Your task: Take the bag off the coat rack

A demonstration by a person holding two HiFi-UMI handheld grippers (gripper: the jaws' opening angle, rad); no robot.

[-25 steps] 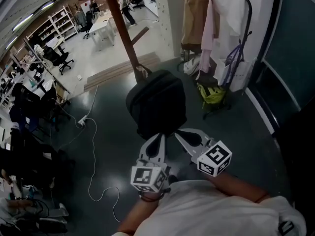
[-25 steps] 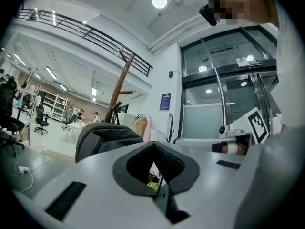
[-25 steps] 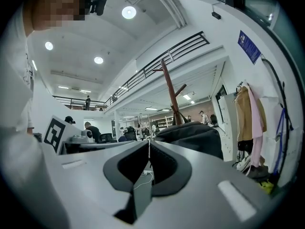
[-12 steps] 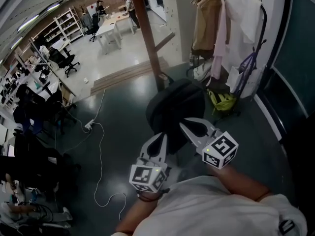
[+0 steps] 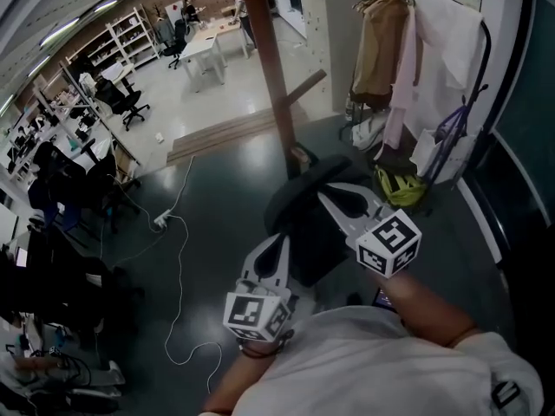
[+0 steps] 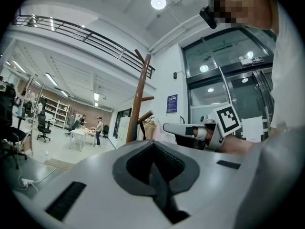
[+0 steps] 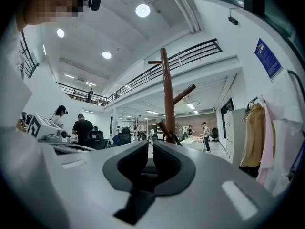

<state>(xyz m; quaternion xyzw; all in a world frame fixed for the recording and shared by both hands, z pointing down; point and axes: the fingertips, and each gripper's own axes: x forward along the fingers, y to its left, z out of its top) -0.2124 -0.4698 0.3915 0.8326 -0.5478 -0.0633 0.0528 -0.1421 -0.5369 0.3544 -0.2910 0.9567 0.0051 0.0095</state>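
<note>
The bag [image 5: 305, 237], a black backpack, sits tight against the lower part of the coat rack [image 5: 269, 68]. Its top loop is right at the brown pole in the head view. I cannot tell whether a peg carries it, because the bag covers that part of the pole.

My right tongs [image 5: 323, 193] reach out over the upper side of the bag and point toward the pole. In the right gripper view the jaws stand a thin slit apart, with the pole and the pale floor beyond showing through the gap. Deeper in the slit there is only darkness, and I cannot say what it is.

My left tongs [image 5: 281, 239] hang lower and nearer to my body, over the near side of the bag. In the left gripper view their ribbed pads are clenched together with nothing between them. That view also shows the right tongs just beside them, on the far side.

Around the rack lies a dark, glossy floor [image 5: 217, 189], and a white cable [image 5: 178, 258] snakes across it toward its near left edge. Toward the far right corner a clothes rail holds a brown coat [image 5: 381, 37] and pale garments. A yellow-green bundle [image 5: 401, 186] lies on the floor beneath them.
</note>
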